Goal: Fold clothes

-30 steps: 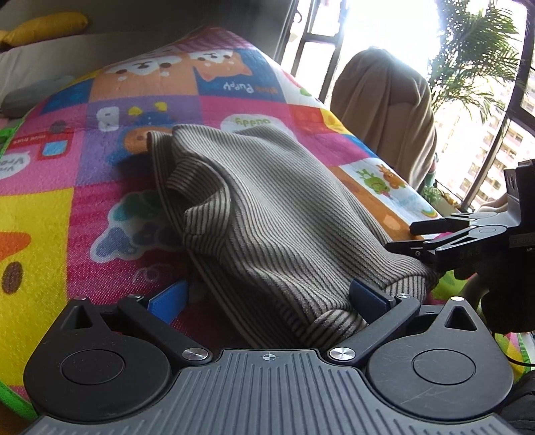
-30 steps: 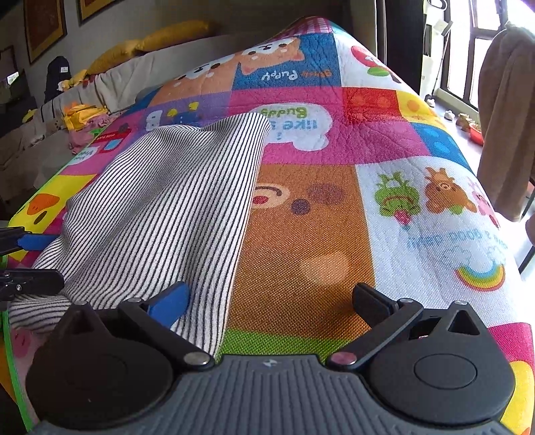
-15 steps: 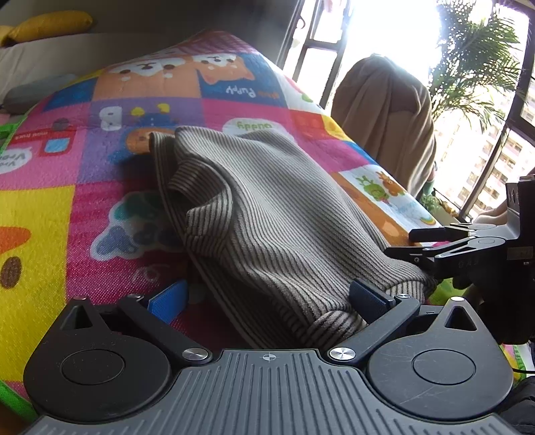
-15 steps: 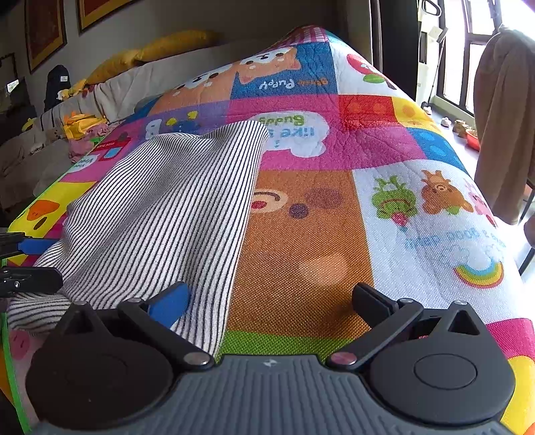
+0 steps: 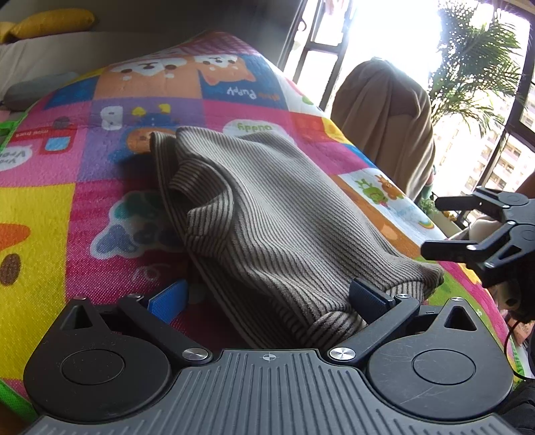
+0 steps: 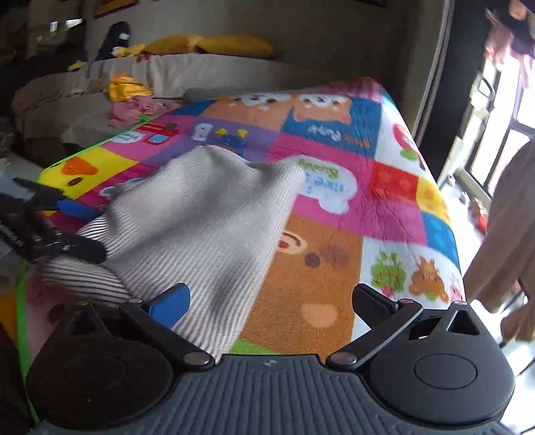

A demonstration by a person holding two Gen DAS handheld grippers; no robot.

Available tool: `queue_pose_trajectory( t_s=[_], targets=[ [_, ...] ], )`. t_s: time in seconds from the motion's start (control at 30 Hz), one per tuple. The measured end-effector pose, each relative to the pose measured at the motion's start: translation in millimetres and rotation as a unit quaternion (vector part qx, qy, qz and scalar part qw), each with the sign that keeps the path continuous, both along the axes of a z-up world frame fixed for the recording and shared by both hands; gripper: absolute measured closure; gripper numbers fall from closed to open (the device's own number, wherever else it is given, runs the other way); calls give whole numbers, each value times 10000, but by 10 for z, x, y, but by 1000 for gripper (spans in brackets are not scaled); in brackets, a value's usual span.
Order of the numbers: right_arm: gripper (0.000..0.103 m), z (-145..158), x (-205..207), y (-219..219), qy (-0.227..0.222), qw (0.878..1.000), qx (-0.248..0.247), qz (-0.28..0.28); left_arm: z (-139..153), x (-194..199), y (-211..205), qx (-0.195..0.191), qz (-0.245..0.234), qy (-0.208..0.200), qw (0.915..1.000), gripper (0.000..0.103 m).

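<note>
A home living room: cartoon play mat [image 5: 100, 207], cushioned sofa [image 6: 187, 70], potted palm [image 5: 474, 67] by tall windows [image 5: 334, 30].

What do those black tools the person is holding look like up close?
Each tool, left and right, has a ribbed dark grey body, two round black discs, black link arms with silver pivot screws, and a small crosshair mark in the centre. One finger pad is bright blue, the other dark navy.

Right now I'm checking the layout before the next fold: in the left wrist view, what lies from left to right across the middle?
Colourful patchwork cartoon play mat → grey striped knit garment → black right tongs, held open past the mat's edge.
</note>
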State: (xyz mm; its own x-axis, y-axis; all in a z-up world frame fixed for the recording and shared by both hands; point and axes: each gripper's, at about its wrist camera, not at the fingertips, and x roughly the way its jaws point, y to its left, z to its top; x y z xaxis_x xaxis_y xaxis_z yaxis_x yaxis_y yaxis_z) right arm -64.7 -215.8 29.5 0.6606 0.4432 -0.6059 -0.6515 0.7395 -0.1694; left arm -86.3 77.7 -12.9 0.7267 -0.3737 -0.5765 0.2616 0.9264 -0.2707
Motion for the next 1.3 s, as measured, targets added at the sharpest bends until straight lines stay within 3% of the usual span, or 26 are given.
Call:
queue_pose_trajectory(
  t_s=[0.1, 0.2, 0.37, 0.47, 0.57, 0.73, 0.8, 0.93, 1.03, 1.23, 1.3],
  targets=[
    [0, 54, -142, 88, 247, 9978, 115, 600, 3, 3, 3, 7, -8, 1, 10000, 0],
    [0, -48, -178, 216, 445, 9957, 16, 813, 7, 8, 7, 12, -17, 4, 10000, 0],
    [0, -386, -97, 268, 1052, 9916, -324, 676, 6, 9, 12, -12, -16, 3, 10000, 0],
    [0, -427, -35, 107, 1377, 9895, 53, 434, 6, 11, 13, -31, -13, 0, 10000, 0],
    [0, -384, -38, -21, 1341, 9907, 27, 222, 4, 6, 15, -33, -14, -1, 10000, 0],
    [0, -134, 103, -281, 1284, 9875, 900, -139, 5, -4, 8, -3, -8, -2, 10000, 0],
    [0, -119, 181, -274, 1099, 9885, 927, -459, 5, -5, 4, 11, -4, -2, 10000, 0],
    [0, -281, 278, -133, 838, 9920, 377, -864, 5, -12, 6, 9, -4, -3, 10000, 0],
    [0, -375, 235, -95, 719, 9941, 123, -801, 3, -10, 10, -5, -6, -5, 10000, 0],
    [0, -288, 134, -229, 580, 9948, -62, -832, 2, -1, 19, -16, -10, -5, 10000, 0],
    [0, -227, 76, -213, 340, 9959, -252, -802, 2, 0, 22, -19, -9, -5, 10000, 0]
  ],
)
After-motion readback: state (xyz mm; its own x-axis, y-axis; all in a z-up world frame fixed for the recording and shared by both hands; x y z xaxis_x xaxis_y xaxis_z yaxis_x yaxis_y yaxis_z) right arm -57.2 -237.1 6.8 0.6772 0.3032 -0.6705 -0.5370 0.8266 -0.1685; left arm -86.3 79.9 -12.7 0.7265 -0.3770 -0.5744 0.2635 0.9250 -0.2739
